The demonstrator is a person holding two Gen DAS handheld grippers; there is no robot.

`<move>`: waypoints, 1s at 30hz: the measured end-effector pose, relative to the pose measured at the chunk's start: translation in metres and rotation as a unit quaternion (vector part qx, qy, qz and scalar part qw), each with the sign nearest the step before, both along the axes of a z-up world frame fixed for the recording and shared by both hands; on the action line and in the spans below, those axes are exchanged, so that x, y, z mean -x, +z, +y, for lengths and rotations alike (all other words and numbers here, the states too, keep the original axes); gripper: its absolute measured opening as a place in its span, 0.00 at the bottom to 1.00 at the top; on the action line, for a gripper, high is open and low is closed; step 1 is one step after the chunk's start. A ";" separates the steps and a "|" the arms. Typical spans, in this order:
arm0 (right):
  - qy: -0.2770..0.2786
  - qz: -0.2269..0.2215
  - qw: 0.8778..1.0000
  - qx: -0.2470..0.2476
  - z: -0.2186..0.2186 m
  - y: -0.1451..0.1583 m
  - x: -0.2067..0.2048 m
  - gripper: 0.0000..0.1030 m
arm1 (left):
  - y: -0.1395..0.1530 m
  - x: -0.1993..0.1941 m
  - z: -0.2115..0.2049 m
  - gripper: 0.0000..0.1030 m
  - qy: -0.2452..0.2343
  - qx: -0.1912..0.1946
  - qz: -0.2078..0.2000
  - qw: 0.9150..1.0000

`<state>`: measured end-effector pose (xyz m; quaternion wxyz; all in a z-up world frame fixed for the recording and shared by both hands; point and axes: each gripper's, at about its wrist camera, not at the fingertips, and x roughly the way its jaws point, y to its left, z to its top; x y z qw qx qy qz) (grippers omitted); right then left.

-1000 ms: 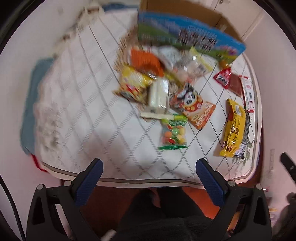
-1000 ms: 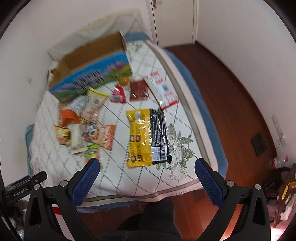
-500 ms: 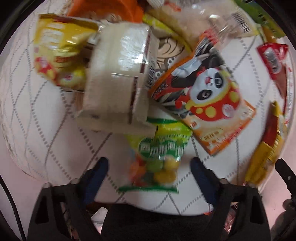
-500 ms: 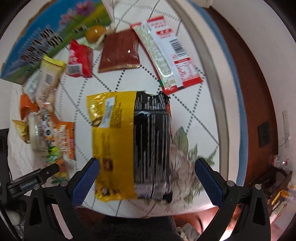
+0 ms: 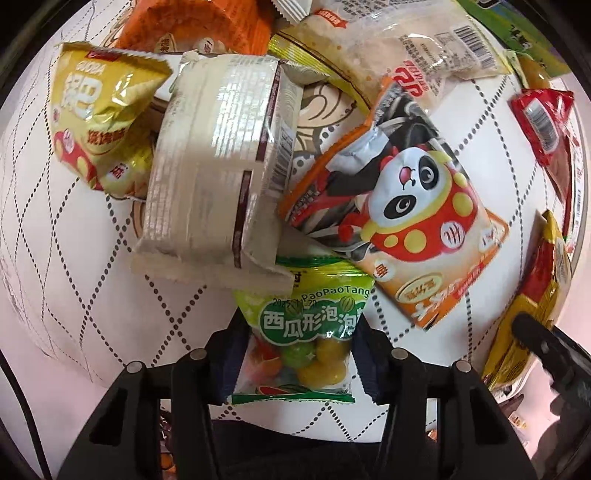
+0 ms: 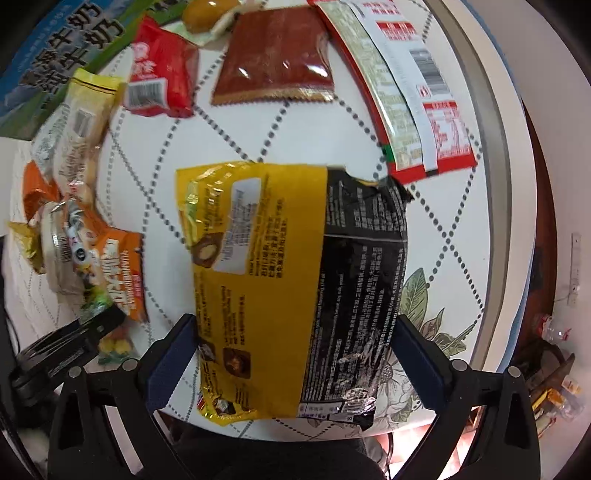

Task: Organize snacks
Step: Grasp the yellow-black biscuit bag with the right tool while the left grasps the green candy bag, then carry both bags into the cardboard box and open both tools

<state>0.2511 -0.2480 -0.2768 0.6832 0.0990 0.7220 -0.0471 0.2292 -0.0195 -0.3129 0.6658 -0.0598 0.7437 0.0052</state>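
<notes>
Snacks lie on a white quilted cover [image 5: 74,236]. My left gripper [image 5: 295,354] is shut on a green bag of round candies [image 5: 303,332], its fingers pressing both sides. A beige wrapped pack [image 5: 218,166] overlaps the bag's top; a panda snack bag [image 5: 402,210] lies to the right. My right gripper [image 6: 295,354] is open, its blue pads [image 6: 170,358] on either side of a large yellow and black bag [image 6: 288,280], close to its edges.
A yellow chip bag [image 5: 99,125] and an orange bag [image 5: 199,26] lie at the far left. A red packet [image 6: 162,77], brown packet [image 6: 277,59], long red-white pack [image 6: 413,88] and a blue milk carton box [image 6: 55,55] lie behind. The bed edge [image 6: 506,184] is at the right.
Both grippers dropped close to the cover. My left gripper closed on the green candy bag. My right gripper came down around the yellow and black bag.
</notes>
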 end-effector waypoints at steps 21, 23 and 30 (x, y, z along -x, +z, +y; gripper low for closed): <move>-0.018 -0.078 0.997 -0.020 -0.002 0.055 0.068 0.85 | 0.155 0.004 -0.040 0.47 -0.090 0.056 -0.076 0.991; -0.016 -0.100 0.994 -0.035 0.000 0.082 0.063 0.85 | 0.186 -0.013 -0.037 0.47 -0.087 0.071 -0.100 0.989; 0.000 -0.176 0.981 -0.080 0.003 0.170 0.017 0.85 | 0.251 -0.068 -0.019 0.47 -0.072 0.096 -0.185 0.975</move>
